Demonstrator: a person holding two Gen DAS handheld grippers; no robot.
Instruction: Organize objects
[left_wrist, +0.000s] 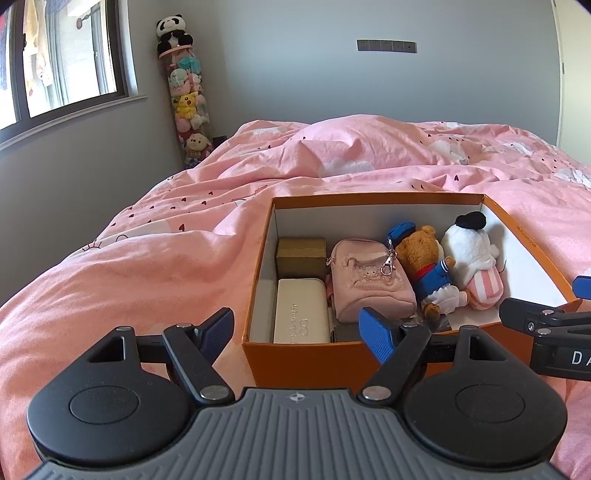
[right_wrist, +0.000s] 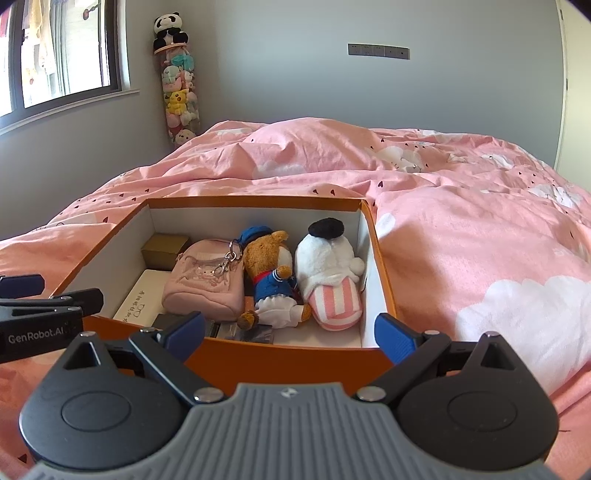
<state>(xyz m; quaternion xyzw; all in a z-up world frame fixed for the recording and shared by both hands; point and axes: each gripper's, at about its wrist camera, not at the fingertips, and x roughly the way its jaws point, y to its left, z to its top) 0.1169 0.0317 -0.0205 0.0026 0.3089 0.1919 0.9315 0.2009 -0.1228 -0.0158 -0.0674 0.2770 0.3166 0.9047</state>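
Note:
An open orange box (left_wrist: 295, 360) (right_wrist: 295, 360) sits on the pink bed. Inside lie a gold box (left_wrist: 301, 254) (right_wrist: 164, 249), a white case (left_wrist: 300, 312) (right_wrist: 142, 295), a pink pouch (left_wrist: 369, 284) (right_wrist: 207, 280), a brown bear plush in blue (left_wrist: 428, 262) (right_wrist: 269, 273) and a white plush with pink stripes (left_wrist: 472, 258) (right_wrist: 330, 273). My left gripper (left_wrist: 299, 332) is open and empty at the box's near left corner. My right gripper (right_wrist: 291, 330) is open and empty at the near wall; it also shows in the left wrist view (left_wrist: 546, 317).
The pink duvet (left_wrist: 147, 258) (right_wrist: 480, 240) covers the bed all around the box. A tall clear tube of plush toys (left_wrist: 188, 96) (right_wrist: 177, 88) stands in the far corner by the window (left_wrist: 62, 55). Grey walls lie behind.

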